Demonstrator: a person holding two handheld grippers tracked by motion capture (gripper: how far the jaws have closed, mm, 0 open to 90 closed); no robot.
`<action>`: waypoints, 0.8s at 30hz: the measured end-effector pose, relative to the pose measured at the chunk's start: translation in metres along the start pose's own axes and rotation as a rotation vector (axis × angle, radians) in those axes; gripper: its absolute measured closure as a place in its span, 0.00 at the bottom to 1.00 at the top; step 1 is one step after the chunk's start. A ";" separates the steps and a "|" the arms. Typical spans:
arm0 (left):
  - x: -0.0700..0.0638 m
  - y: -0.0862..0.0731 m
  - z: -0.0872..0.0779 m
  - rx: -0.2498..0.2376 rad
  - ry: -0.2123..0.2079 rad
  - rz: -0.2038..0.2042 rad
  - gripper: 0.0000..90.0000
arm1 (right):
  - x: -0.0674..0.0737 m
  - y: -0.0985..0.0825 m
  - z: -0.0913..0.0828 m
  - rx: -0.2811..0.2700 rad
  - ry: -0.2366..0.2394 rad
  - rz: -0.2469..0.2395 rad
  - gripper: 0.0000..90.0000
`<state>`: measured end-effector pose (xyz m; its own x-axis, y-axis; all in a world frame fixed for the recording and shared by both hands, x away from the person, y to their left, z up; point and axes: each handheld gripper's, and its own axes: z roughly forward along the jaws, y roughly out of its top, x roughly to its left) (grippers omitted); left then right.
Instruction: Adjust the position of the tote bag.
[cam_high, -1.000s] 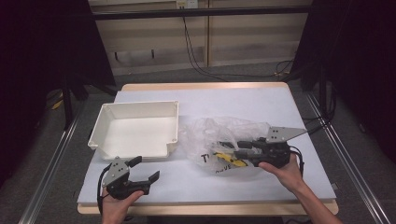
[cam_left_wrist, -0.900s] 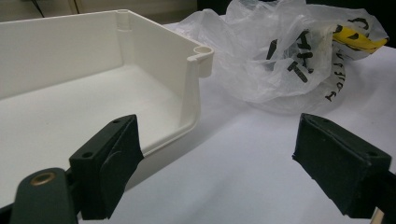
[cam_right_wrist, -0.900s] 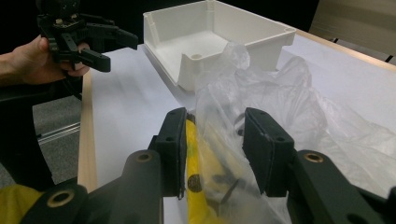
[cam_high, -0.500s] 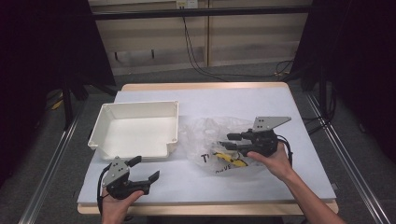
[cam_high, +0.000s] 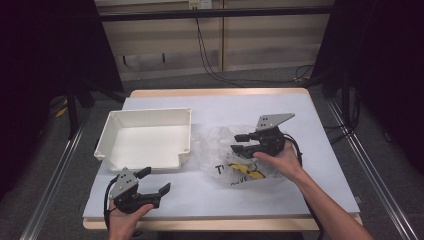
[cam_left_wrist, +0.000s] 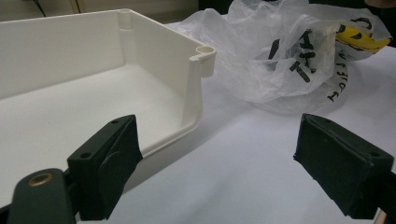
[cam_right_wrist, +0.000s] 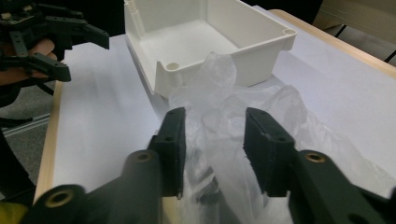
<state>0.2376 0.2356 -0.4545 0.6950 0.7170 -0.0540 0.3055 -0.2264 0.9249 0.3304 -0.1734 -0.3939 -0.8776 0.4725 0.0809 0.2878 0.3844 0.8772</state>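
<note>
1. The step in hand looks like taking hold of the clear plastic bag (cam_high: 235, 157), which lies crumpled on the tabletop (cam_high: 310, 120) just beside the white tray (cam_high: 145, 137), on its right in the high view.
2. The right gripper (cam_high: 241, 142) hovers over the bag with its jaws partly apart; film rises between them in the right gripper view, but the pads do not visibly press it, so count it as not yet gripped.
3. Aim for a bunched fold of film (cam_right_wrist: 215, 116), not a single thin layer, which would likely slip out.
4. Close fully before lifting, and lift slowly: the bag is limp and its yellow contents (cam_high: 247, 171) may shift or fall out.
5. The left gripper (cam_high: 152, 181) waits open and empty near the tabletop's front edge, beside the tray's near corner; it could pin or spread the bag's mouth if needed.
6. Keep the film clear of the tray's rim.
</note>
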 end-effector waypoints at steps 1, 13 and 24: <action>0.000 0.000 0.000 -0.001 0.001 0.000 0.15 | -0.001 0.002 0.003 0.006 0.000 -0.001 0.70; 0.001 0.000 -0.001 -0.009 -0.009 -0.004 0.15 | -0.009 0.000 0.032 0.111 0.022 0.005 0.62; 0.002 0.000 -0.001 -0.005 -0.002 0.000 0.15 | -0.012 -0.015 0.042 0.168 0.077 0.017 0.97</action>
<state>0.2378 0.2377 -0.4541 0.6965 0.7154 -0.0552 0.3027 -0.2232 0.9266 0.3524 -0.1514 -0.4280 -0.8968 0.4207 0.1367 0.3574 0.5072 0.7842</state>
